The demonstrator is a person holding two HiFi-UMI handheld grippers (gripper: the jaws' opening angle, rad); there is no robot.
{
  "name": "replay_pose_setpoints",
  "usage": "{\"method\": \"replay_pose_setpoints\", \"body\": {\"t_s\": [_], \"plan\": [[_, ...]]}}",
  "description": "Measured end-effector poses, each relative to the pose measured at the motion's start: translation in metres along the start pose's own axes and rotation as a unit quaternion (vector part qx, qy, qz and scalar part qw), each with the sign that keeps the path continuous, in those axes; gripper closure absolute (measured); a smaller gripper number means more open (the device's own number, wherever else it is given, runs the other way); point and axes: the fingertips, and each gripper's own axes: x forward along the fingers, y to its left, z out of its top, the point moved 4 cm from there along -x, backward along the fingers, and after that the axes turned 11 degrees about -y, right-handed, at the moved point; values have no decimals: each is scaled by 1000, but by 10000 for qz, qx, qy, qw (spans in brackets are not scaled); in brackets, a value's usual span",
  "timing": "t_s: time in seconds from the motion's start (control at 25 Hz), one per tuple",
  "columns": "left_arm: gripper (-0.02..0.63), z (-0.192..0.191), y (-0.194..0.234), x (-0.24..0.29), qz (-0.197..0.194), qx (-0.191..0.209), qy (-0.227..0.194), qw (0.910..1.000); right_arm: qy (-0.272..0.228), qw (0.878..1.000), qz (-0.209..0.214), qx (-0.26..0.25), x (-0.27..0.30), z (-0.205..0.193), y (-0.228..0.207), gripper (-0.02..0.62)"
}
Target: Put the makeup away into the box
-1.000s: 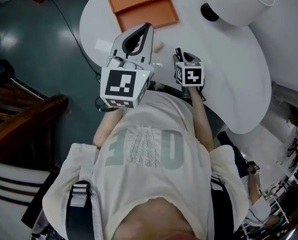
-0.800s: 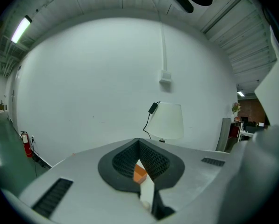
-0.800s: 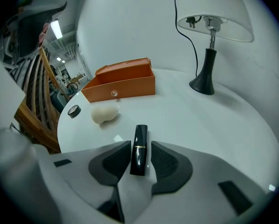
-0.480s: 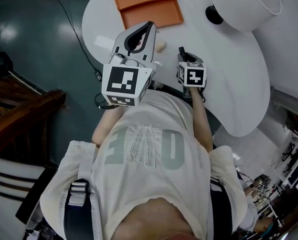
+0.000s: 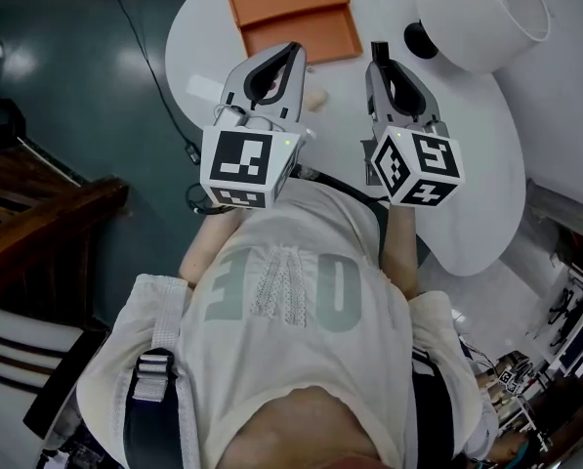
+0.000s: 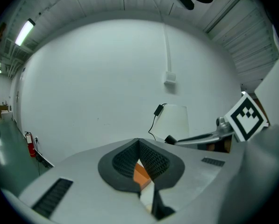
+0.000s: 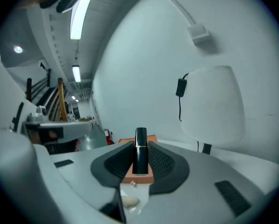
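Lipstick [image 7: 140,150] is clamped in the just-closed right gripper [image 5: 380,64], not yet in the box [image 5: 291,13]; left gripper [image 5: 286,59] shut, seemingly empty.

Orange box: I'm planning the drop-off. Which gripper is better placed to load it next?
Right. The right gripper, its jaws having just been closing, clamps the black lipstick and faces the orange box; the left gripper is shut, empty.

Workshop hall: strip lights [image 7: 81,10], fire extinguisher [image 6: 31,143]
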Motion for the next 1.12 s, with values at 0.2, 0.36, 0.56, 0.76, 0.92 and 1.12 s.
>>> {"method": "replay_pose_setpoints", "body": {"t_s": [0.2,0.36,0.56,0.76,0.92,1.12], "plan": [[598,0,7,1,127,-14,-22,9999,-219,9996,129,111,3,13,6,495],[598,-1,17,-2,248,-43,-4,9997,51,9997,259,8,27,3,11,495],[598,-7,26,-9,429,-117,41,9990,1053,9938,358,-87,95,-45,1,495],[598,-15,40,-13,688,-242,118,9973,2126,9769,152,-117,153,-104,-18,494],[598,-19,52,-14,910,-356,112,9952,2639,9639,28,-352,170,-129,-27,494],[598,-23,62,-14,1079,-403,130,9933,2796,9587,137,-502,175,-133,-27,494]]}}
